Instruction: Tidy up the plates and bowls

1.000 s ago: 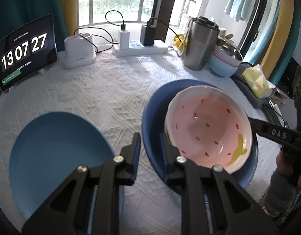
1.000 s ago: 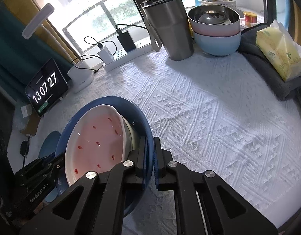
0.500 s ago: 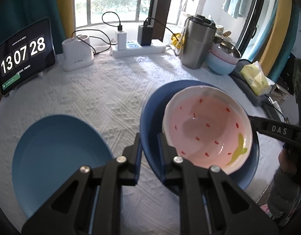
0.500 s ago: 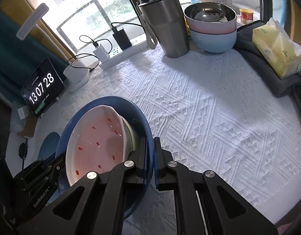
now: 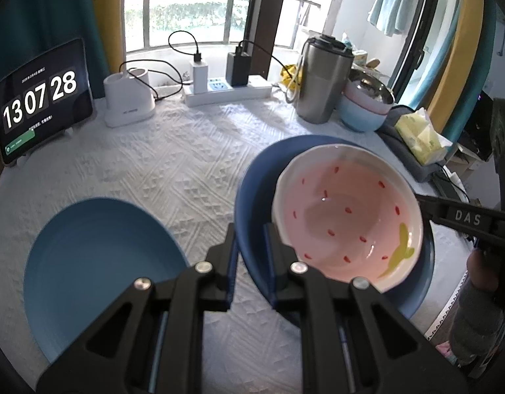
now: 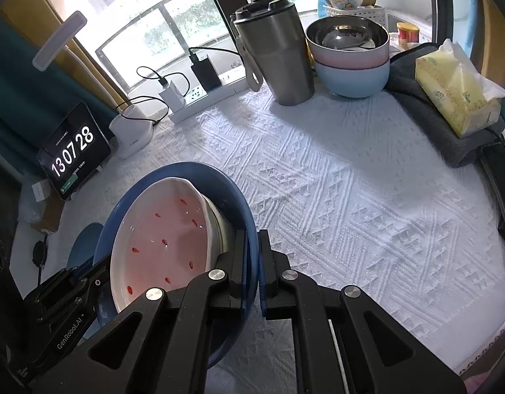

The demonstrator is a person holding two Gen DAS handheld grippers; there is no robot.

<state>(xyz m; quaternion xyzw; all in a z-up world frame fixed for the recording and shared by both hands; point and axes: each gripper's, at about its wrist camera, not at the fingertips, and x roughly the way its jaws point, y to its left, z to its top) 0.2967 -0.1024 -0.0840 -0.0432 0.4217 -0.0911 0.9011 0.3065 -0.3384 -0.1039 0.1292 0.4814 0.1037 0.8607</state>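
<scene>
Both grippers clamp the rim of the dark blue plate (image 5: 252, 193): the left gripper (image 5: 250, 246) on its left side, the right gripper (image 6: 252, 256) opposite. The pink bowl (image 5: 344, 220) sits in it. A lighter blue plate (image 5: 98, 262) lies near the table's (image 5: 173, 161) left edge.

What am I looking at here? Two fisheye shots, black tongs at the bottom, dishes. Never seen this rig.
No robot arm: a person holds a two-finger gripper in each hand, each with a fisheye camera looking along its fingers.

Left-hand view: the left gripper is shut on the near rim of a dark blue bowl. A pink bowl with red specks sits inside it. A lighter blue plate lies flat on the white tablecloth.

Right-hand view: the right gripper is shut on the opposite rim of that same bowl, so both hands hold it.

At the back: a clock tablet, power strip, steel tumbler, stacked bowls and a tissue pack.
</scene>
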